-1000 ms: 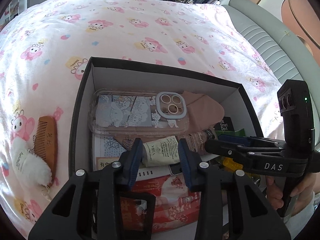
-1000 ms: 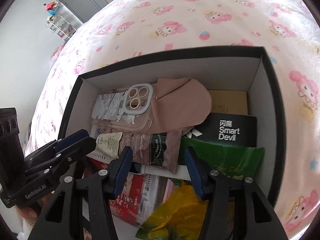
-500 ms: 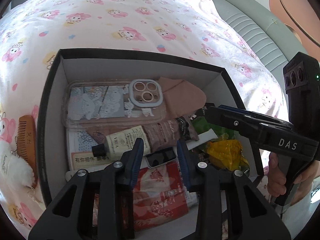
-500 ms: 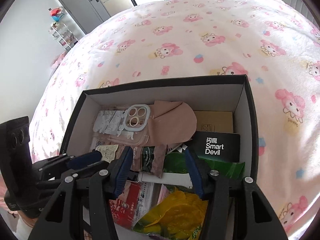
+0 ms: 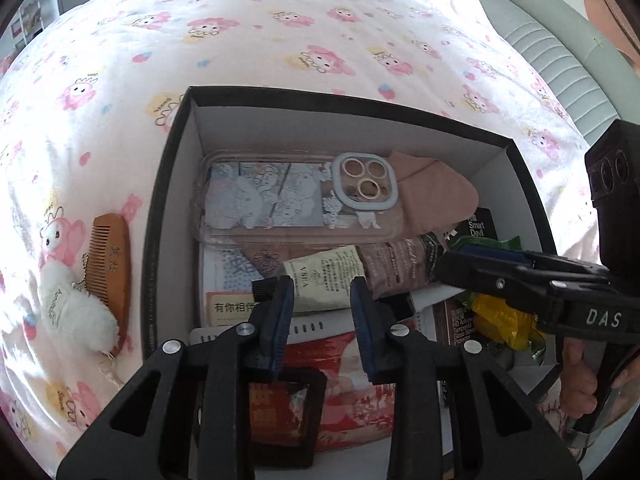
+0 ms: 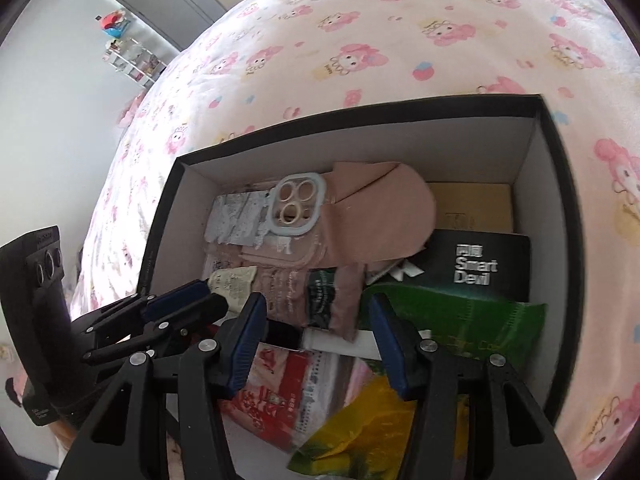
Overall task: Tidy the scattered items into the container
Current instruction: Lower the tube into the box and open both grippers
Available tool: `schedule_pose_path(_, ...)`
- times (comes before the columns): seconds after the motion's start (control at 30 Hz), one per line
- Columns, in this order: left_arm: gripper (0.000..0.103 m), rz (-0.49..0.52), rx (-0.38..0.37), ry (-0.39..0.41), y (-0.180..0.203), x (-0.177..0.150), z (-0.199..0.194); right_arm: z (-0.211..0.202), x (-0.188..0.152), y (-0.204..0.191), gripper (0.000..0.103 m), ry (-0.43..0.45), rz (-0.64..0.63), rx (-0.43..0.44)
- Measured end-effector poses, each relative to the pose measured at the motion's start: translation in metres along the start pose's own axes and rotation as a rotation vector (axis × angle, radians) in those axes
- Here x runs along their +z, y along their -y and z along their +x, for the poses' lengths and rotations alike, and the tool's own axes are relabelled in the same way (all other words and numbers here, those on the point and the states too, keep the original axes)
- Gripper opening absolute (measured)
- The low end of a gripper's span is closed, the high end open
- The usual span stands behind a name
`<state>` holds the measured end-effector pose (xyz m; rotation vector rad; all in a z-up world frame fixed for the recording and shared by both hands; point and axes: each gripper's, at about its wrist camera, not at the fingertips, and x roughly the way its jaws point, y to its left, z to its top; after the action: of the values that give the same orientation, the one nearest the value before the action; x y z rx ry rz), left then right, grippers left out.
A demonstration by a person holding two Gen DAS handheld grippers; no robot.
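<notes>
Left wrist: left gripper (image 5: 320,312) closing, empty, above box (image 5: 160,216).

"Smart Devil" in white, under two Chinese characters: black card (image 6: 486,266), beyond the right gripper (image 6: 318,346).
"DAS" in white: side of the right gripper's body, seen from the left wrist view.
"VHIA", with small unreadable print beneath: cream tube (image 5: 326,280), just beyond the left gripper (image 5: 320,312).
"有你相伴", partly cut off: orange-edged label (image 5: 232,304), left of the left gripper's tips.
"HD Anti-...", "Tempered Glass Screen Protector", partly hidden: dark packet (image 5: 458,326), right of the left gripper.
Comb (image 5: 110,268), far left: two characters, unreadable.
</notes>
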<state>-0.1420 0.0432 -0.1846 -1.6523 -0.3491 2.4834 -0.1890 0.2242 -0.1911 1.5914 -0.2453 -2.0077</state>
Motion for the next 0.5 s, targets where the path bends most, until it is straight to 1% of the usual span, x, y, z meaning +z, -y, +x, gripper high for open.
schedule_pose_path(0.07,0.03,-0.022,-0.032,-0.001,-0.008,-0.003,0.001,0.007,-0.001,-0.005,0.049,-0.03,-0.013,0.062)
schedule_pose_path(0.17,0.03,-0.024,-0.048,0.003,-0.011,-0.007,0.0,0.013,-0.005,-0.016,0.049,-0.061,-0.055,0.098)
schedule_pose_path(0.2,0.03,-0.021,-0.05,0.008,-0.011,-0.007,0.0,0.012,-0.006,-0.017,0.049,-0.06,-0.065,0.093)
schedule_pose_path(0.27,0.03,-0.018,-0.057,0.02,-0.01,-0.007,-0.002,0.004,-0.009,-0.018,0.049,-0.021,-0.062,0.049)
schedule_pose_path(0.37,0.03,-0.014,-0.079,0.034,-0.008,-0.007,-0.004,-0.01,-0.006,-0.008,0.049,0.053,-0.039,-0.065)
schedule_pose_path(0.4,0.03,-0.015,-0.083,0.036,-0.008,-0.006,-0.004,-0.01,-0.004,-0.004,0.049,0.057,-0.019,-0.103)
schedule_pose_path(0.43,0.03,-0.018,-0.086,0.037,-0.009,-0.005,-0.004,-0.008,-0.004,0.002,0.049,0.039,0.008,-0.11)
schedule_pose_path(0.5,0.03,-0.025,-0.093,0.04,-0.009,-0.004,-0.004,0.003,-0.004,0.015,0.05,-0.031,0.078,-0.027)
